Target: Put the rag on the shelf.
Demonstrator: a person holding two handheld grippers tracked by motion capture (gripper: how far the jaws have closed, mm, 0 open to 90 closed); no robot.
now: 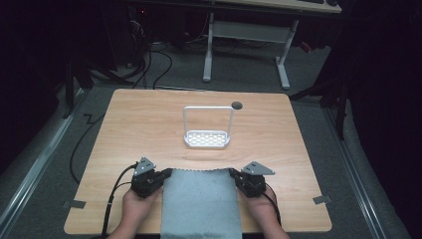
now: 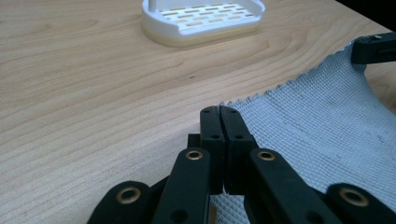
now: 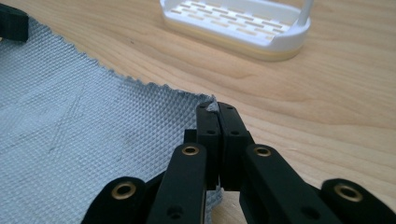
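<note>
I have the left gripper (image 1: 167, 173) clamped on the far left corner of the grey cloth (image 1: 201, 201), jaws pressed together with the fabric edge between them. My right gripper (image 1: 233, 173) pinches the far right corner the same way, a tuft of fabric poking past its tips. The cloth lies flat between both grippers on the wooden table (image 1: 149, 119). Ahead of them, well apart, stands a white slotted rack (image 1: 207, 138).
</note>
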